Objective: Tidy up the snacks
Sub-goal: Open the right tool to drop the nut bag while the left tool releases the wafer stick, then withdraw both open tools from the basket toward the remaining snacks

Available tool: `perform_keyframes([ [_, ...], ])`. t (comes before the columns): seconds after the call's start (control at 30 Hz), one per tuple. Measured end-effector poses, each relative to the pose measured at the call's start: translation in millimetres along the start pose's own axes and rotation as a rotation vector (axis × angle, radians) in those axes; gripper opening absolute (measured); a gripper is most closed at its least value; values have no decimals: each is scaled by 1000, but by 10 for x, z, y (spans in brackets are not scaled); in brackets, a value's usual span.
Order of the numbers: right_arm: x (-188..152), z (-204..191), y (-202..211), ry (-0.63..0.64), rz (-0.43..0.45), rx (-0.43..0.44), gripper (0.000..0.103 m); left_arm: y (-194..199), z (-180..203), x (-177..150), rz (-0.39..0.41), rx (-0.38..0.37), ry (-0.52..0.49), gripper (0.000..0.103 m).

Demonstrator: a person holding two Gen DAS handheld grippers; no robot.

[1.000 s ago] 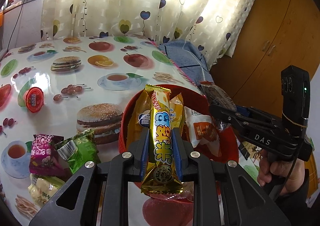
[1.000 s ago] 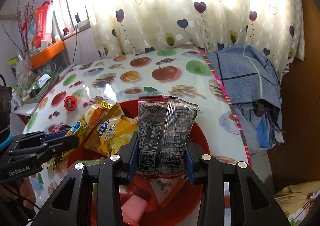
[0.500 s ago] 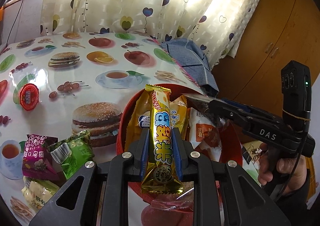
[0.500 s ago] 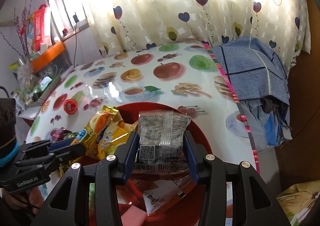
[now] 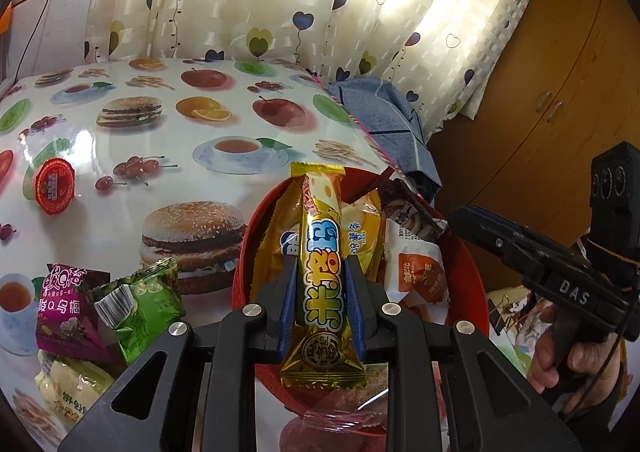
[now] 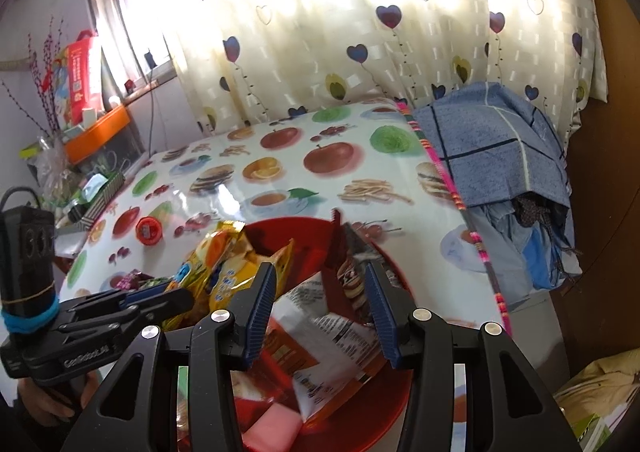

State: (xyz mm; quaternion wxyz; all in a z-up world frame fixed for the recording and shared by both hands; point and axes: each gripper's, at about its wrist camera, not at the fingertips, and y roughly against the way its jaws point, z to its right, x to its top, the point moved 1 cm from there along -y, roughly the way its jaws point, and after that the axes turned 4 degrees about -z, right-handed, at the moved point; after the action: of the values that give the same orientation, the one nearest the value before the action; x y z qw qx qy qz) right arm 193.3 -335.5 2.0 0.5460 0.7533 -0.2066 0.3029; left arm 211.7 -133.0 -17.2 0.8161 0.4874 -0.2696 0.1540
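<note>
A red bowl (image 5: 472,276) (image 6: 304,236) holds several snack packets. My left gripper (image 5: 322,272) is shut on a long yellow snack bar (image 5: 322,252) and holds it over the bowl's near rim. My right gripper (image 6: 322,284) is open and empty above the bowl; a dark clear-wrapped packet (image 6: 352,272) lies in the bowl between its fingers, also seen in the left wrist view (image 5: 408,212). The right gripper shows from the side at right in the left wrist view (image 5: 460,218). The left gripper shows at lower left in the right wrist view (image 6: 176,298).
On the fruit-print tablecloth (image 5: 168,140) lie a purple packet (image 5: 64,312), a green packet (image 5: 140,304), a pale yellow packet (image 5: 68,380) and a red jelly cup (image 5: 54,190) (image 6: 149,230). A blue cloth (image 6: 492,144) hangs off the table's right edge. A wooden cupboard (image 5: 560,92) stands right.
My right gripper has opened and let the dark packet drop into the red bowl. My left gripper still holds the yellow bar over the bowl.
</note>
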Motion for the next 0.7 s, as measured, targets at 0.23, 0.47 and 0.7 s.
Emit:
perform_keyframes([
  [0.23,-87,-118,-1,20,-13,19,45,110,-7,-23,52,0,-12,55],
  [0.47,-138,-205,113,18,6,36,45,262,-102,-92,46,-16,4,55],
  [0.7,-236,-377,202,44,9,59,45,549,-245,-197,93,43,24,55],
])
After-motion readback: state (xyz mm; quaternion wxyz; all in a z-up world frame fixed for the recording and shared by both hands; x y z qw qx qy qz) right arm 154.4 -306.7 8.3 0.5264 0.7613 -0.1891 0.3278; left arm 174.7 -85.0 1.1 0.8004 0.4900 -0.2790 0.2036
